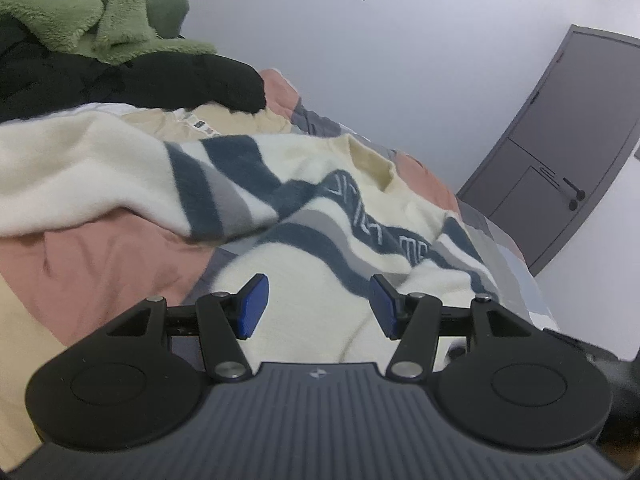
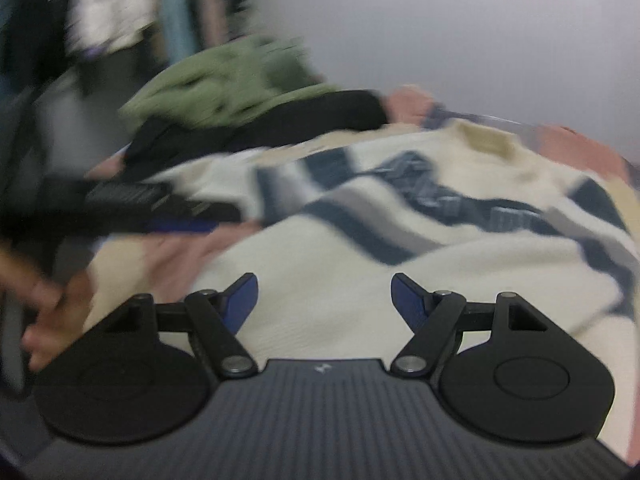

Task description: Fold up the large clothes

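A cream sweater with dark blue and grey stripes (image 1: 320,216) lies spread on the bed, one sleeve folded across its chest. My left gripper (image 1: 318,306) is open and empty just above the sweater's lower body. The blurred right wrist view shows the same sweater (image 2: 400,224) with its collar at the far side. My right gripper (image 2: 324,304) is open and empty over the sweater's lower part. The left gripper also shows in the right wrist view (image 2: 132,208), low at the sweater's left edge, with the person's hand (image 2: 44,312) behind it.
A green fleece garment (image 1: 80,8) and a black garment (image 1: 140,80) are piled at the bed's far left. The bedcover (image 1: 100,264) is patchwork pink, cream and grey. A grey door (image 1: 560,152) stands at the right. Hanging clothes (image 2: 100,12) show at the far left.
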Demonstrator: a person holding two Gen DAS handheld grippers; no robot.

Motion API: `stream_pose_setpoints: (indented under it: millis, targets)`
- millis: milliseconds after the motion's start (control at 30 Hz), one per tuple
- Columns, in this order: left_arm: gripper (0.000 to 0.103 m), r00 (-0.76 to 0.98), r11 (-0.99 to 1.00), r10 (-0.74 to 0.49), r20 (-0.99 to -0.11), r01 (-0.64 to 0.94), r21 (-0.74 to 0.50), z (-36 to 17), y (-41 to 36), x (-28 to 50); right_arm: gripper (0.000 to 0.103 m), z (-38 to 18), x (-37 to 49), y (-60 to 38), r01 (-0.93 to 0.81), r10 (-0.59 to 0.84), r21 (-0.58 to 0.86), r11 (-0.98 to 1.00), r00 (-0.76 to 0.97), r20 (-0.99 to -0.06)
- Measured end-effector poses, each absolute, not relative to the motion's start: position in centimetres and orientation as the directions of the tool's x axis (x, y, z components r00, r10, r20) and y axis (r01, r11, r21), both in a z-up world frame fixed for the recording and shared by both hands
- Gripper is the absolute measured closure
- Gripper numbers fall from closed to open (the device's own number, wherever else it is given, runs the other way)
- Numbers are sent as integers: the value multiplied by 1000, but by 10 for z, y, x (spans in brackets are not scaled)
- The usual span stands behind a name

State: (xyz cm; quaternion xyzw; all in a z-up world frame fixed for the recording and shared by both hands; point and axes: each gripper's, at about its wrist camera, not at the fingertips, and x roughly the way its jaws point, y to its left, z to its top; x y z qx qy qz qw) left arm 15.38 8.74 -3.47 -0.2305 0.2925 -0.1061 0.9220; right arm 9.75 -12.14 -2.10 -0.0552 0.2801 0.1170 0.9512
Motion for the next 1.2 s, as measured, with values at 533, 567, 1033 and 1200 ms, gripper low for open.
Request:
stream_pose_setpoints:
  millis: [533, 567, 1033, 1200]
  targets:
    - [42, 720, 873, -437, -539, 196, -446, -59, 22, 173, 51, -58, 134, -205, 90, 36, 195, 977, 825, -563]
    - [42, 716, 874, -442, -540, 210, -438, -61, 17, 172, 51, -61, 137, -205, 89, 34, 186, 979, 818, -574]
    - [43, 654, 928, -358, -666, 170, -331, -80, -2, 175, 54, -81, 154, -208, 104, 10, 141, 985, 772, -636]
    - [41, 730, 929, -302, -613, 79, -362, -58, 26, 173, 55, -80, 152, -206, 102, -5, 117, 988, 772, -636]
